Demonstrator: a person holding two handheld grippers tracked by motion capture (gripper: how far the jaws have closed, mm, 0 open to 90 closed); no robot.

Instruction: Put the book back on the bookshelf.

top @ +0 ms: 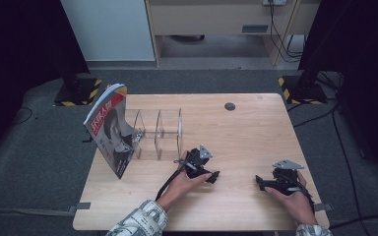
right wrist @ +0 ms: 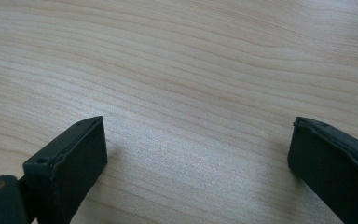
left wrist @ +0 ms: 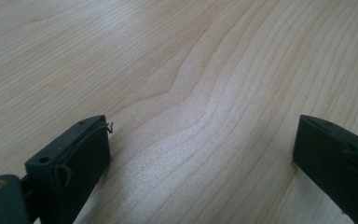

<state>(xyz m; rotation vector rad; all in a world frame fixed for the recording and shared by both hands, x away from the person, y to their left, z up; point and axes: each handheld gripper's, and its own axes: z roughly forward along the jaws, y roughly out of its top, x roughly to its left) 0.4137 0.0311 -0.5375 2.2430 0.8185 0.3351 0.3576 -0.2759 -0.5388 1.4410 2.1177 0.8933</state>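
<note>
- We are holding the left claw (top: 215, 175) low over the bench (top: 246, 128), with its jaws spread wide and nothing between them.
- In the left gripper view the left claw (left wrist: 200, 140) is showing bare wood grain of the bench (left wrist: 177, 70) in the gap between its two black jaws.
- We are holding the right claw (top: 259, 181) just as low, its jaws also standing wide apart and gripping nothing.
- In the right gripper view the right claw (right wrist: 198, 140) is framing plain bench (right wrist: 182, 60) surface ahead of it.
- The two claws are pointing toward each other across the near part of the bench, apart from one another, with bare wood between them.
- A clear rack (top: 158, 133) with upright dividers is standing beyond the left claw and off to its left, near but not touching it.
- A magazine (top: 110, 129) is standing in the far end of that rack, farther from the left claw than the dividers, tilting away from them, its cover facing us.
- From the right claw, the rack and magazine are lying well apart, past the left claw.
- A patterned sleeve (top: 140, 221) is covering the forearm behind the left claw.
- A small dark round hole (top: 230, 106) is sitting in the bench well beyond both claws.
</note>
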